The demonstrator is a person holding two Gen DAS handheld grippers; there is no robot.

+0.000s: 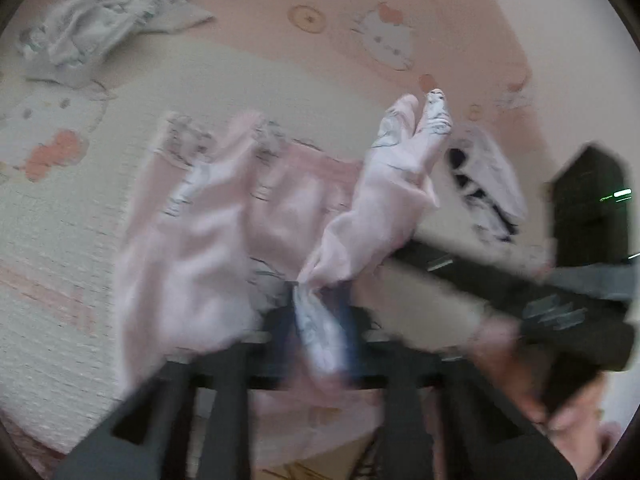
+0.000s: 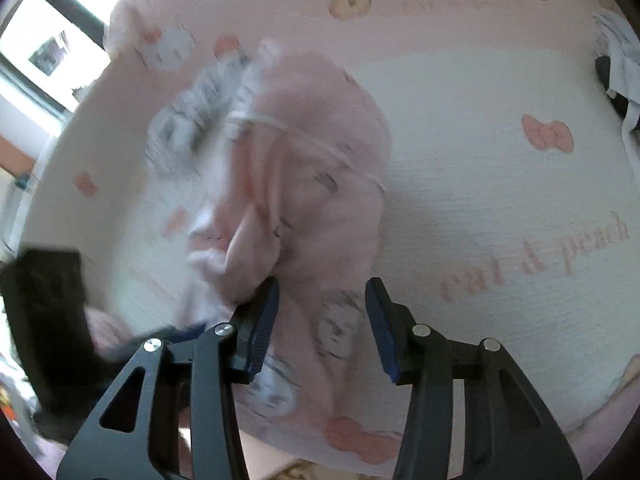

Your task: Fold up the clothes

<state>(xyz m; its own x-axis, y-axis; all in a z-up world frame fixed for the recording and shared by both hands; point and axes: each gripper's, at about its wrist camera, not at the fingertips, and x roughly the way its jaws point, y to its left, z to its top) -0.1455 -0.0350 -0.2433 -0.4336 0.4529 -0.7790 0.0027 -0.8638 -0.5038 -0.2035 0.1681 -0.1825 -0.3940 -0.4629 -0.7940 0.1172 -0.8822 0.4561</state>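
Note:
A pale pink garment (image 1: pixel 192 248) with grey cartoon print lies spread on the bed, blurred by motion. My left gripper (image 1: pixel 316 320) is shut on a printed fold of it, and a pink sleeve (image 1: pixel 384 184) rises from the pinch toward the upper right. In the right wrist view the same pink garment (image 2: pixel 304 184) lies bunched ahead. My right gripper (image 2: pixel 322 320) hovers open over its near edge, blue pads (image 2: pixel 264 328) well apart with nothing between them. The right gripper's dark body (image 1: pixel 500 284) and a hand (image 1: pixel 504 356) appear at the right of the left wrist view.
The bed cover (image 2: pixel 500 184) is cream and pink with cat and peach prints. A crumpled grey-white garment (image 1: pixel 96 32) lies at the far left, a black-and-white one (image 1: pixel 488 188) to the right. A window (image 2: pixel 44 40) is beyond the bed.

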